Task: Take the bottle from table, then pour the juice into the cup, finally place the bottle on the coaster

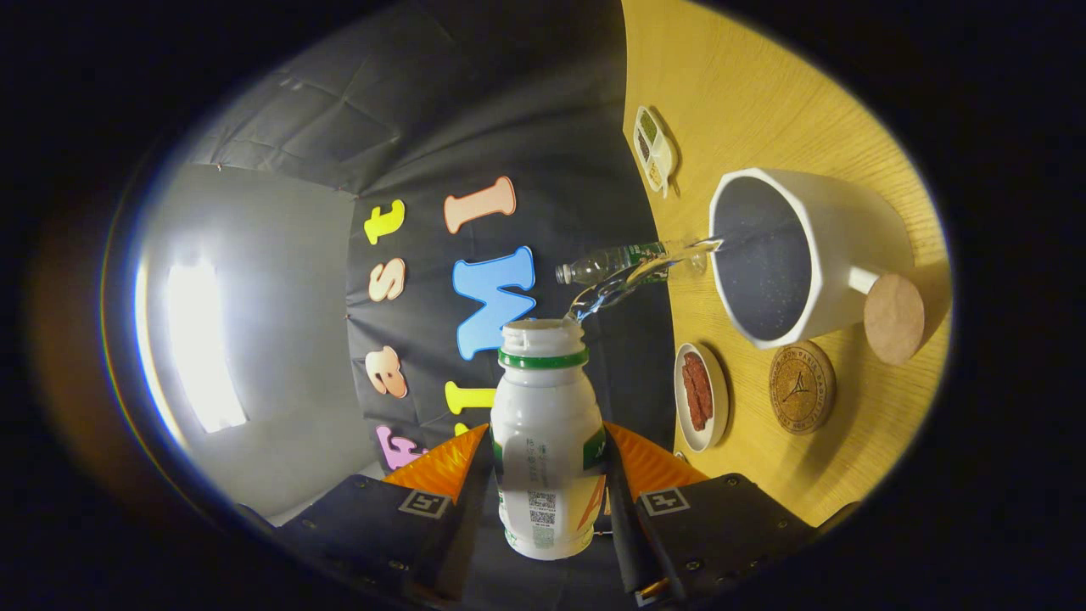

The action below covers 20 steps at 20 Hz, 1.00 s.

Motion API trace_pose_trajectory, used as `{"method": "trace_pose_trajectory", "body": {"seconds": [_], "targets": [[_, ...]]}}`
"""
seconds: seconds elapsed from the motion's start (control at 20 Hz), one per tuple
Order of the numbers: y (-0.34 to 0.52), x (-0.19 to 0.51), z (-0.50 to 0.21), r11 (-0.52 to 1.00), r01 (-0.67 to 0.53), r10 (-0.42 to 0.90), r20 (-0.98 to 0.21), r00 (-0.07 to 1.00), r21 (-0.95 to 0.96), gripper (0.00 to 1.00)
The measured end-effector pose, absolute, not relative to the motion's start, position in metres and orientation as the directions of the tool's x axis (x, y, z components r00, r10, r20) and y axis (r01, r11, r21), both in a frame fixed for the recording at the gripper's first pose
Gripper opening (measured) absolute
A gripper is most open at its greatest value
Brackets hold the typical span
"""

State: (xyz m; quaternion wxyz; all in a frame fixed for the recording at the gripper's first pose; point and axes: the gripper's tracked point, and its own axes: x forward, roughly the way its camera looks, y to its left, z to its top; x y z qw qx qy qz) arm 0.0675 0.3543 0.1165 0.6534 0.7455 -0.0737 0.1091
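Small white bottle (545, 441) with a green neck band, clamped between the two fingers of the gripper (547, 475), both pressing on its sides low on the body. Tipped over so far that the table (764, 85) stands almost on edge in the gripper view, the open mouth aimed at the cup. Clear stream (632, 276) arcing from the mouth to the rim of the white cup (814, 255) and falling inside, hence the steep tilt and the mouth kept apart from the rim instead of resting on it. Grip low on the body, probably to leave the neck free and keep the fingers out of the liquid.

Cup standing on the wooden table, its handle ending in a round cork-coloured disc (893, 318). Just beside the cup, the round cork coaster (802, 387), bare, waiting for the bottle: last step not yet done. Near the coaster, a small white dish (701, 396) holding something reddish brown. Beyond the stream, a clear plastic water bottle (619, 261). Further off, a small divided white container (653, 150) with greenish and brownish contents.

Pouring under way, judging by the stream; setting-down to follow once the bottle is righted.
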Motion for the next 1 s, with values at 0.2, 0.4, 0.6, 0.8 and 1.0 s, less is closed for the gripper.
{"method": "trace_pose_trajectory", "body": {"seconds": [0.2, 0.4, 0.6, 0.8, 1.0], "targets": [[0.3549, 0.0642, 0.1173, -0.144, -0.255, 0.031, 0.261, 0.965, 0.956, 0.67], [0.3551, 0.0623, 0.1186, -0.139, -0.257, 0.031, 0.264, 0.964, 0.956, 0.67], [0.3557, 0.0614, 0.1211, -0.152, -0.263, 0.027, 0.270, 0.962, 0.953, 0.67], [0.3571, 0.0601, 0.1226, -0.157, -0.268, 0.028, 0.275, 0.961, 0.951, 0.66], [0.3581, 0.0590, 0.1256, -0.161, -0.278, 0.025, 0.285, 0.958, 0.947, 0.66]]}}
